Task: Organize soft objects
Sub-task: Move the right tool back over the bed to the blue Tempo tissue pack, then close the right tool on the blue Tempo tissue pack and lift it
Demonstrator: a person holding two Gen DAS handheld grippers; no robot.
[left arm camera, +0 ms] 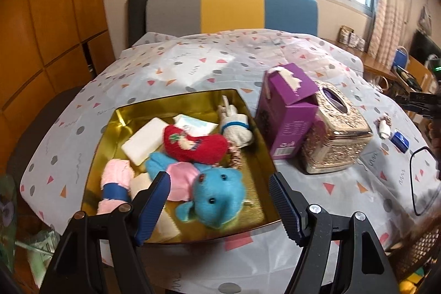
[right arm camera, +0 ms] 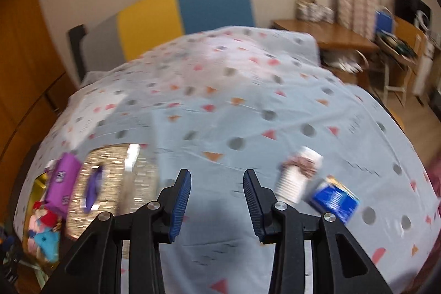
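1. The left hand-held gripper (left arm camera: 220,200) hung with jaws spread wide and nothing between them, above the near edge of the gold tray (left arm camera: 132,112).
2. The tray lay on the desk (left arm camera: 193,65), which was covered with a patterned cloth.
3. The tray contained the following soft items:
   - a blue plush (left arm camera: 217,197) at the near side, beneath the left hand-held gripper;
   - a red plush (left arm camera: 193,145) behind it, touching it;
   - a pink roll (left arm camera: 115,183) with a blue band at the near left;
   - a white roll (left arm camera: 237,128) with a blue band at the far right;
   - a white pad (left arm camera: 144,141) at the left, partly under the red plush.
4. A purple box (left arm camera: 286,112) stood just right of the tray, leaning against an ornate gold tissue box (left arm camera: 336,139).
5. The right hand-held gripper (right arm camera: 217,197) was released, empty, and held over bare cloth; this view was motion-blurred.
6. A white sock roll (right arm camera: 296,178) lay on the desk just right of the right hand-held gripper, outside the tray.
7. A blue packet (right arm camera: 335,199) lay beside the sock roll, on its right. Contact between the two could not be determined.
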